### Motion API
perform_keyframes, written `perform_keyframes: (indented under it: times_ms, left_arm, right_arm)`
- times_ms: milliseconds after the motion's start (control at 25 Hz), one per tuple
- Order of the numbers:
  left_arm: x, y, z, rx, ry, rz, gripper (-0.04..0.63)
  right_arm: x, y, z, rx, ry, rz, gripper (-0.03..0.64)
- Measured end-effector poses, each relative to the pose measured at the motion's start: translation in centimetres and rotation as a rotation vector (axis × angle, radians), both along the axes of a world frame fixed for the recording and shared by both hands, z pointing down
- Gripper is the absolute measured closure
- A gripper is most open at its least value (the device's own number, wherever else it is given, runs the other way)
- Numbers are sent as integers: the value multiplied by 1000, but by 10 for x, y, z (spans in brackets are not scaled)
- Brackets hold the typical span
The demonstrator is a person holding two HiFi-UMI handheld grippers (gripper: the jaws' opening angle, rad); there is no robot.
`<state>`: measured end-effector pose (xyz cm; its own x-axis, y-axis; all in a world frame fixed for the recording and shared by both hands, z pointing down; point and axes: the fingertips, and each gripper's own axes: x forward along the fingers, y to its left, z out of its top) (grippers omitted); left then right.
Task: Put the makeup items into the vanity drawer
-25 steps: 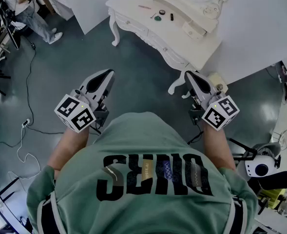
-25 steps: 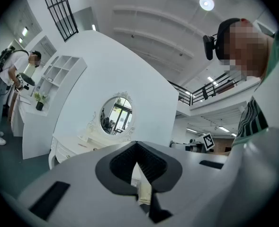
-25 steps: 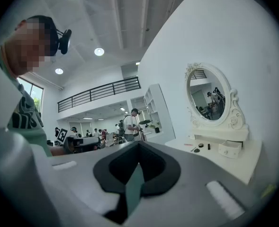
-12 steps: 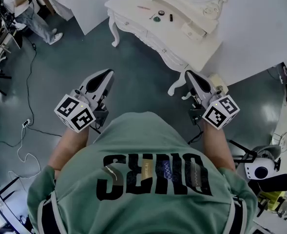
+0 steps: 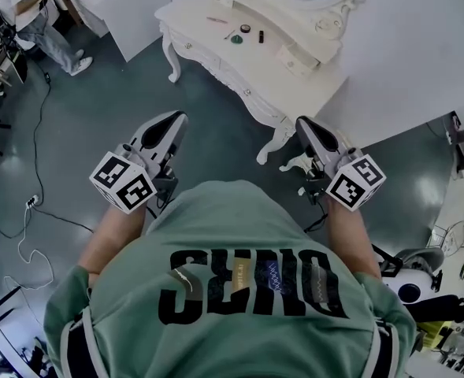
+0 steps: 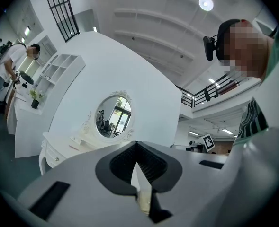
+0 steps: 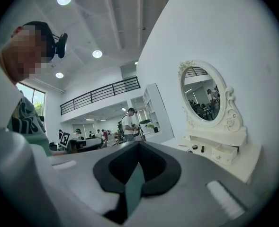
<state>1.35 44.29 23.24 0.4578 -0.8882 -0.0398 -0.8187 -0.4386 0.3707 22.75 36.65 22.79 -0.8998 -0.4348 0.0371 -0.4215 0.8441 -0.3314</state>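
Dark grey flooring (image 5: 216,109) covers an open workroom with white walls. A white vanity table (image 5: 192,12) with curved legs stands at the far side, carrying an oval mirror (image 7: 203,96) and a small drawer box (image 5: 296,53) on its top.

Makeup items lie on the tabletop, all outside any drawer:
- a thin pink stick (image 5: 216,20), nearest the table's left end
- a small dark round pot (image 5: 246,28)
- a green round item (image 5: 237,38), just beside the pot
- a short dark tube (image 5: 261,36), to the right of both

The drawers along the table's front look closed from the head view.

The left gripper (image 5: 175,121) is held over bare floor, well apart from the table, jaws pressed together with nothing between them. The right gripper (image 5: 303,124) is held near the table's right front leg, jaws likewise together and empty. Neither touches any item.

Cables (image 5: 35,203) trail across the floor at the left. A second person (image 5: 35,14) stands in the far left corner.
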Motion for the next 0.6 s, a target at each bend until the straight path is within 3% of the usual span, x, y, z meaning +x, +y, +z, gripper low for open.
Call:
perform_keyframes:
  times_ms: [280, 600]
  left_arm:
    - [1, -69, 17, -36, -11, 38, 595]
    - [-82, -219, 40, -43, -4, 132, 595]
  right_arm:
    - [-2, -66, 17, -17, -2, 17, 607]
    - [-78, -192, 33, -10, -4, 96, 607]
